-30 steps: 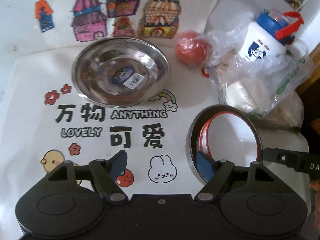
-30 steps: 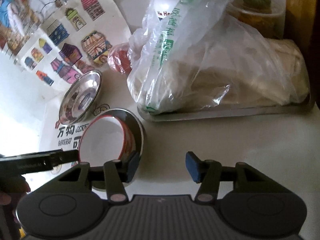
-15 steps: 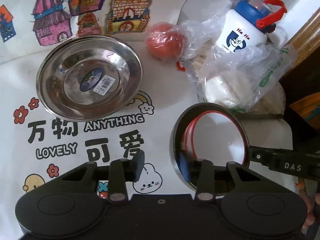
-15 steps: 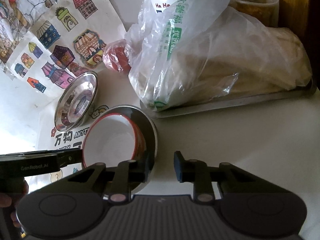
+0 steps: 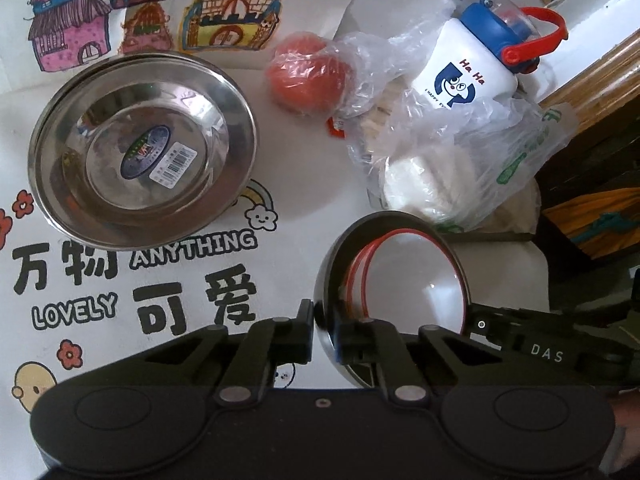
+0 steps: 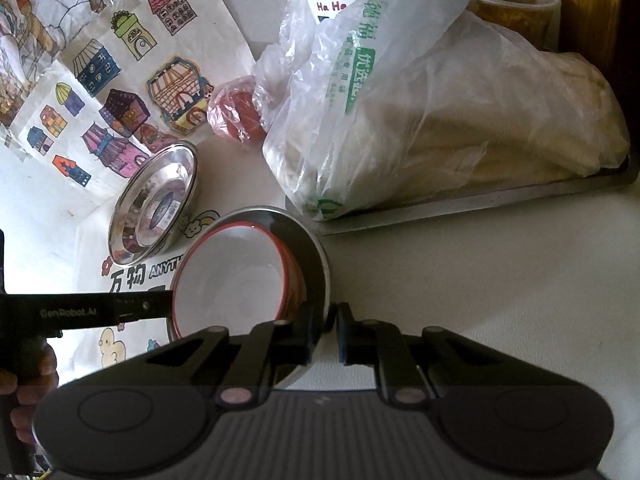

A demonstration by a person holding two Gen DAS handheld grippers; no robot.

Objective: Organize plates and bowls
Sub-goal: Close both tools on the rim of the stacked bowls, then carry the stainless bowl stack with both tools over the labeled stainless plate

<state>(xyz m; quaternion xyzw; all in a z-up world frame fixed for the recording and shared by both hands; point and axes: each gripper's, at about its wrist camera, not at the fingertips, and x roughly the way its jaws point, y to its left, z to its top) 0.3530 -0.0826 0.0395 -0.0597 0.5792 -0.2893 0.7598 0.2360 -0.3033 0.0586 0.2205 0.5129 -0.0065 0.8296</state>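
Because both black grippers are closing on opposite rims, left gripper (image 5: 325, 330) and right gripper (image 6: 323, 330) pinch the steel-sided, red-rimmed white bowl (image 5: 404, 280) at the near right, probably to carry it toward the far-left stainless plate (image 5: 144, 148).

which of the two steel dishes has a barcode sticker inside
The empty steel dish on the printed cloth; a sticker sits in its middle. The other steel dish holds a red-rimmed white bowl.
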